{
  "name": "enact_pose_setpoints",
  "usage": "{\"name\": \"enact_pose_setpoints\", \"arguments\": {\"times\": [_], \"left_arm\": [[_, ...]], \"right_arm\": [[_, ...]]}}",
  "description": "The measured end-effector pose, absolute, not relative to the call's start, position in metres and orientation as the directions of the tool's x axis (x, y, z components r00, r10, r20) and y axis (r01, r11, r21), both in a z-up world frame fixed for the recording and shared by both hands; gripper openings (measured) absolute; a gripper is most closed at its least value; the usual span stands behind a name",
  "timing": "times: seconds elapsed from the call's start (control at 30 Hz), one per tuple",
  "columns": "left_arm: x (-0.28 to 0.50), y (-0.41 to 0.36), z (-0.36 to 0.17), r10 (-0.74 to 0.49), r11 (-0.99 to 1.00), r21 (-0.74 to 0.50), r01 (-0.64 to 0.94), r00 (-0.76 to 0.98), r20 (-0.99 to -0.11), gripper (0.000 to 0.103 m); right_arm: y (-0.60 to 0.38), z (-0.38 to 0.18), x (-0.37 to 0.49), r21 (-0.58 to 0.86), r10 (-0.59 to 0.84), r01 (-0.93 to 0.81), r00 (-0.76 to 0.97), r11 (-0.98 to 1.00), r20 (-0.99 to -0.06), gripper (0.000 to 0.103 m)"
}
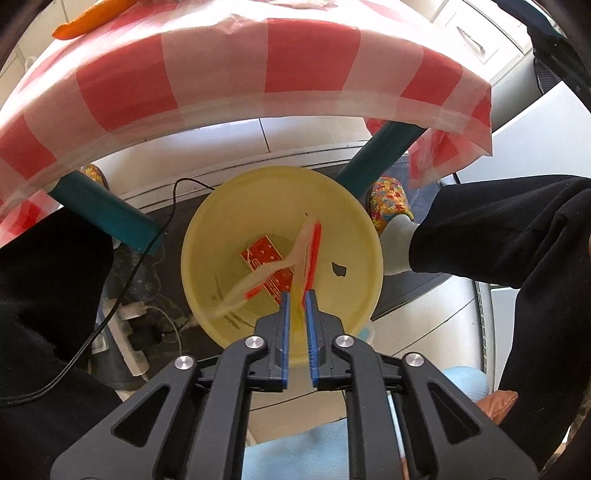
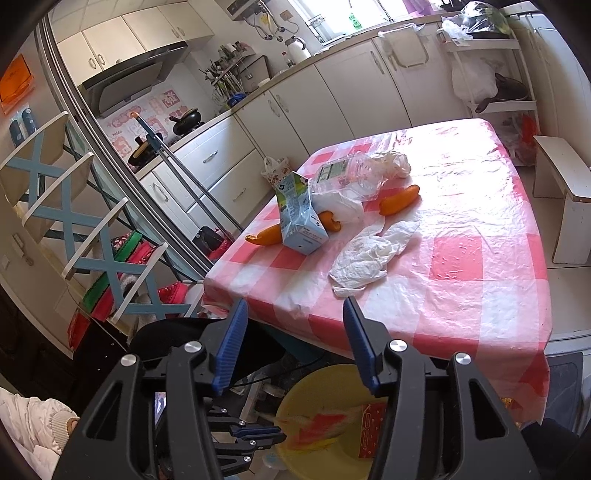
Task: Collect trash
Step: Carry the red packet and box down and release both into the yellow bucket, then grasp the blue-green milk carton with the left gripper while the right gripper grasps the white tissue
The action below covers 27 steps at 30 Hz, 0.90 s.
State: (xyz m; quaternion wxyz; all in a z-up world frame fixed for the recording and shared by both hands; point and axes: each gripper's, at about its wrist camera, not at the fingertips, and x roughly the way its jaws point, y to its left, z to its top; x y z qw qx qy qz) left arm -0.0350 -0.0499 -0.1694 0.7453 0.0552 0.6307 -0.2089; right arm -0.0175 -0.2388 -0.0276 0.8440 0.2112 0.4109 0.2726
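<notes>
kitchen | white cabinets (image 2: 332, 85) | checked tablecloth (image 2: 461, 258) | bright window (image 2: 332, 14)

Left gripper (image 1: 298, 295) is pointing steeply down, blue pads (image 1: 283, 325) standing a narrow slit apart, a blurred strip showing in the gap. Right gripper (image 2: 293, 314) is tilting moderately downward, jaws standing wide apart with nothing between them.
</notes>
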Motion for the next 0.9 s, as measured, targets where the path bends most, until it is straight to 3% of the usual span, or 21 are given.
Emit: {"name": "enact_pose_setpoints", "arguments": {"times": [0.3,0.53,0.9], "left_arm": [[-0.031,-0.039,-0.150,-0.291,0.913,-0.212,0.349,0.193,-0.937,0.033],[-0.021,-0.019,-0.126,-0.338,0.924,-0.253,0.286,0.306,-0.890,0.042],[0.013,0.014,-0.091,-0.353,0.935,-0.298,0.190,0.440,-0.826,0.046]], "right_arm": [[-0.242,-0.032,-0.015,0.570,0.609,-0.257,0.519,0.780,-0.600,0.053],[-0.246,-0.042,-0.011,0.541,0.560,-0.204,0.509,0.816,-0.653,0.053],[-0.248,-0.056,-0.001,0.531,0.523,-0.138,0.494,0.836,-0.695,0.053]]}}
